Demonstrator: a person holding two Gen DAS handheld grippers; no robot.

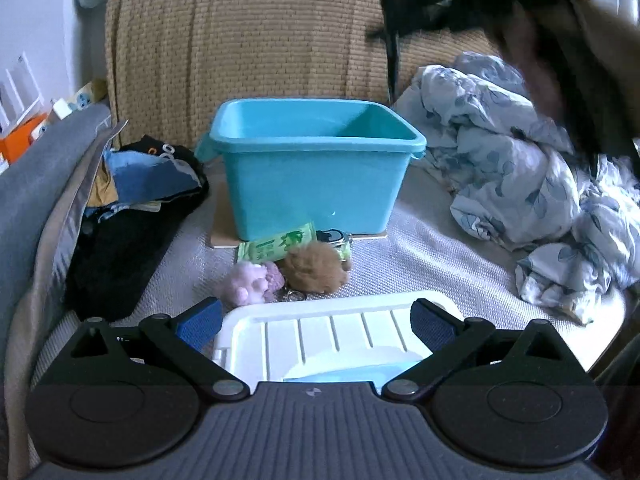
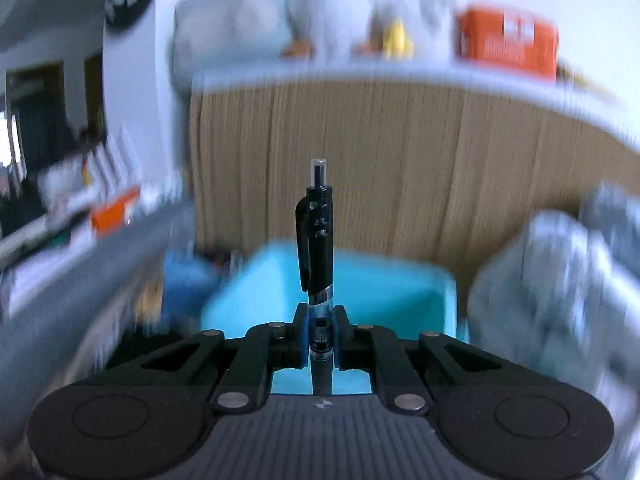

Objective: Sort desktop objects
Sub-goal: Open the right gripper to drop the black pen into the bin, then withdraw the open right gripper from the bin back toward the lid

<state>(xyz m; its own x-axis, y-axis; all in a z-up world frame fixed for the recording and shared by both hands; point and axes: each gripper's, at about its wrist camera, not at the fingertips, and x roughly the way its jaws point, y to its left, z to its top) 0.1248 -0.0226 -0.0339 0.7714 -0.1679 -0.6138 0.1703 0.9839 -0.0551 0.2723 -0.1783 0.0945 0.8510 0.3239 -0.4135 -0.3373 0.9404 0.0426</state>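
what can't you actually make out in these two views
- Left wrist view: the teal bin floor, hidden by its front wall.
- Left wrist view: the white tray near end, covered by the left gripper body.
- Left wrist view: the dark keychain, mostly behind the brown plush ball.
- Right wrist view: shelf items, motion-blurred; the pen tip, below the right gripper.

My left wrist view is sharp and evenly lit by cool, soft daylight, though the white tray (image 1: 320, 332) blows out to glare and a dark blurred shape smears the top right corner. My right wrist view is heavily motion-blurred; only the pen (image 2: 319, 248) stays crisp. Both frames bend and darken at the fisheye edges.
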